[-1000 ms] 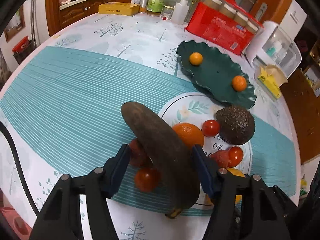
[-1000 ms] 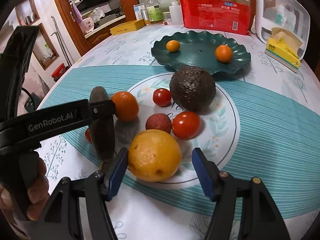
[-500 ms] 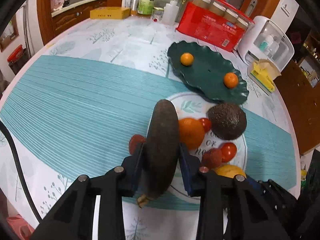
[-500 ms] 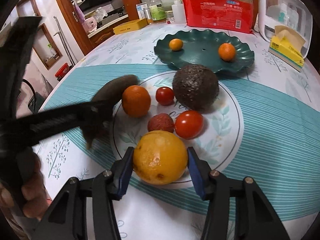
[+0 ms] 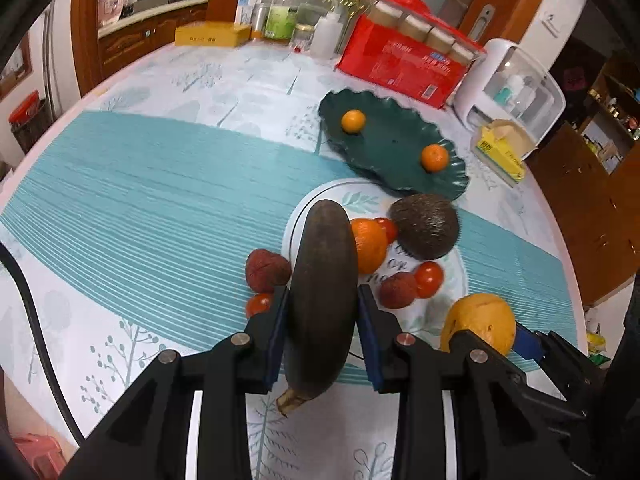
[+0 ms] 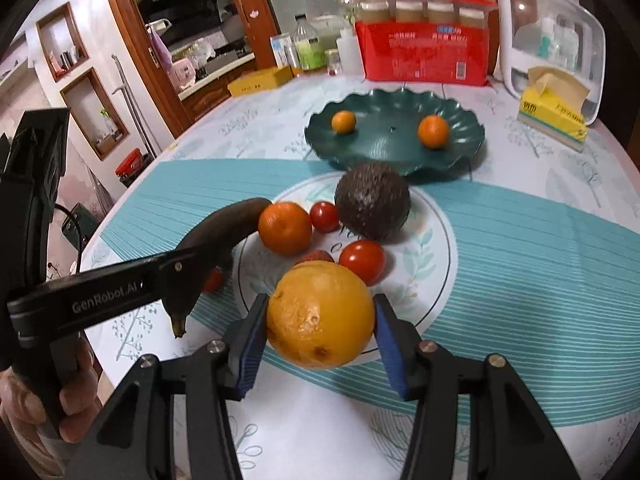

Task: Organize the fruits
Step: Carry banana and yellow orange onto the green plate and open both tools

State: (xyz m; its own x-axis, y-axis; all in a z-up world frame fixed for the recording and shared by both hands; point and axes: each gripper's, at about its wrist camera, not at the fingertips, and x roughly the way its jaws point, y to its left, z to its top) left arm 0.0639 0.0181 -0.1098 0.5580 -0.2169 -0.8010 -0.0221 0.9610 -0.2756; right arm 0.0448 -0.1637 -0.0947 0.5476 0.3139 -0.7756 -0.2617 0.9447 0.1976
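Observation:
My left gripper (image 5: pixel 322 320) is shut on a dark brown banana (image 5: pixel 324 292) and holds it above the table at the left edge of the white plate (image 5: pixel 454 276). My right gripper (image 6: pixel 318 332) is shut on a large yellow-orange orange (image 6: pixel 320 314), lifted over the plate's near rim (image 6: pixel 436 280). On the plate lie an avocado (image 6: pixel 372 204), an orange (image 6: pixel 285 227), cherry tomatoes (image 6: pixel 362 260) and a lychee (image 5: pixel 398 289). A green scalloped plate (image 6: pixel 396 140) behind holds two small oranges (image 6: pixel 433 131).
A lychee (image 5: pixel 267 270) and a cherry tomato (image 5: pixel 259 304) lie on the teal cloth left of the plate. A red box of jars (image 6: pixel 424 54), bottles (image 6: pixel 308 46), a yellow box (image 6: pixel 260 78), a tissue pack (image 6: pixel 554 114) and a white container (image 6: pixel 552 40) stand at the back.
Both grippers closed on their fruit and lifted: the left took the banana and raised it, the right closed on the large orange and lifted it off the plate.

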